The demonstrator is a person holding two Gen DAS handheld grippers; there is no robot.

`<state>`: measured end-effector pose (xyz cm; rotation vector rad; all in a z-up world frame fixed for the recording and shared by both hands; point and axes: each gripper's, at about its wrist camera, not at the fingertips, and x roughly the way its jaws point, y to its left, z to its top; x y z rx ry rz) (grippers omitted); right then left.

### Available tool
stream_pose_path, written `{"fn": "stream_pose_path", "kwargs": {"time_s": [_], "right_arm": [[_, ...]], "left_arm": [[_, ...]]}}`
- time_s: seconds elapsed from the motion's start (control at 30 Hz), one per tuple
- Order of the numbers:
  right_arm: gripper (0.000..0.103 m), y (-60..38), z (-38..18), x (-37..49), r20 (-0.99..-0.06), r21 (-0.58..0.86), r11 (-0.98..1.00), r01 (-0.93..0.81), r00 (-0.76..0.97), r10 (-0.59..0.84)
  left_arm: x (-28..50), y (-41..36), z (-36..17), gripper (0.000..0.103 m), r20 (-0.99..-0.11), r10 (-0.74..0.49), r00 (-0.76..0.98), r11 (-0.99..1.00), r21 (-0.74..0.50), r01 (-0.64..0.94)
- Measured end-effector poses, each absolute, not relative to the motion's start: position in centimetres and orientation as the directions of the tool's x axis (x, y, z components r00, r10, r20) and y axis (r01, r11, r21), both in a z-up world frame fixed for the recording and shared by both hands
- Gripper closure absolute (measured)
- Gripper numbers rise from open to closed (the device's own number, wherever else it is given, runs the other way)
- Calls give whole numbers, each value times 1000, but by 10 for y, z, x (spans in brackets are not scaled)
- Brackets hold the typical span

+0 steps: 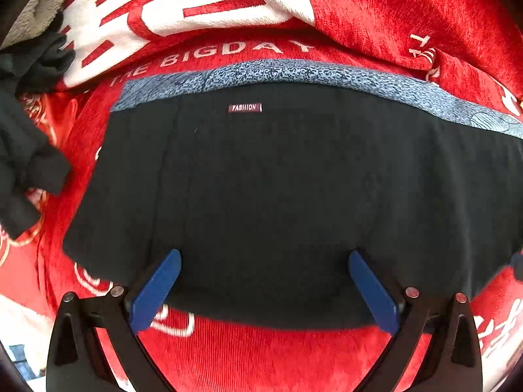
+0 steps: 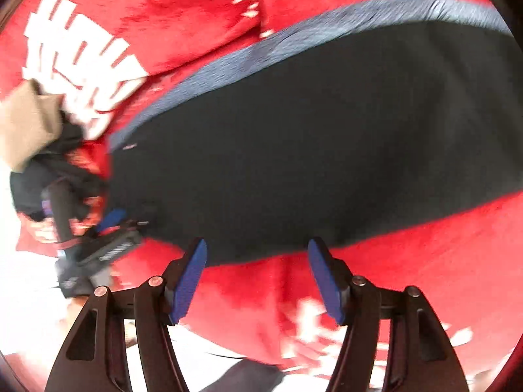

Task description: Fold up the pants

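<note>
Pants (image 1: pixel 278 196): black, flat, already doubled into a broad slab on the red blanket (image 1: pixel 261 359). Speckled blue-grey waistband (image 1: pixel 294 72) runs along the far edge, upper part of frame in both views. Small "FASHION" tag (image 1: pixel 245 107) just under the band, upper centre-left.

Long axis: left-to-right across left wrist view; in right wrist view it slants from mid-left up to upper right.

Left claw (image 1: pixel 264 290): spread wide, holding nothing. Near hem of pants lies btwn the blue pads (image 1: pixel 157 290), cloth directly ahead and under the tips. Touching or just above — can't tell.

Right claw (image 2: pixel 258 281): also spread, empty. Pants hem sits just beyond the tips, upper side of gap; bare red blanket under the pads. View is motion-blurred.

Left claw w/ its handle also shows at lower left of right wrist view, at the pants' left end.

Judgement: left claw is nearer the cloth; both face the near hem square-on, so next grab likely pinches that edge and carries it toward the waistband.

Other dark clothes (image 1: pixel 26 163) heaped at left edge, apart from pants.
</note>
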<state>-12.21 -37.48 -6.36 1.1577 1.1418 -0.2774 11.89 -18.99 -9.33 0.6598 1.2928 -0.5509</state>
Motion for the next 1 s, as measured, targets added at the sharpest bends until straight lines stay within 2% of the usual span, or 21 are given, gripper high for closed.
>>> {"fn": "stream_pose_path", "kwargs": {"time_s": [0.1, 0.13, 0.17, 0.2, 0.23, 0.3, 0.37, 0.53, 0.6, 0.63, 0.67, 0.73, 1.0], "right_arm": [[35, -366, -83, -120, -821, 560, 377, 738, 435, 368], [45, -365, -87, -121, -819, 563, 352, 748, 445, 364], [71, -366, -91, -121, -817, 564, 331, 757, 453, 356], [82, -368, -95, -123, -839, 529, 332, 781, 424, 340], [87, -369, -99, -127, -850, 509, 330, 795, 404, 338], [87, -371, -103, -136, -839, 520, 304, 798, 411, 356], [87, -371, -99, -141, -831, 535, 322, 781, 418, 367], [86, -374, -85, -165, -833, 532, 342, 775, 405, 376], [81, -378, -80, -174, -838, 524, 342, 780, 400, 370], [71, -381, -77, -181, -841, 520, 340, 784, 399, 365], [54, -384, -74, -187, -844, 516, 335, 788, 400, 358], [41, -388, -70, -195, -847, 513, 326, 794, 406, 344], [39, -408, -66, -224, -855, 500, 294, 815, 411, 316]], "left_arm": [[105, -195, -83, 0, -982, -47, 180, 695, 98, 712], [99, -199, -80, 0, -982, -61, 178, 690, 88, 719], [94, -202, -80, 0, -983, -70, 169, 684, 76, 725], [89, -206, -81, 0, -984, -73, 160, 680, 69, 730], [81, -210, -86, 0, -986, -65, 153, 666, 71, 742], [65, -215, -100, 0, -986, -15, 168, 622, 123, 773], [56, -217, -100, 0, -975, -23, 222, 599, 165, 784], [62, -220, -97, 0, -985, 18, 169, 634, 142, 760], [65, -223, -96, 0, -986, 32, 166, 634, 148, 759], [63, -225, -95, 0, -986, 36, 164, 634, 149, 759], [62, -226, -93, 0, -986, 37, 162, 632, 149, 760], [52, -232, -86, 0, -986, 30, 163, 628, 146, 764], [10, -263, -62, 0, -986, 0, 164, 592, 132, 795]]}}
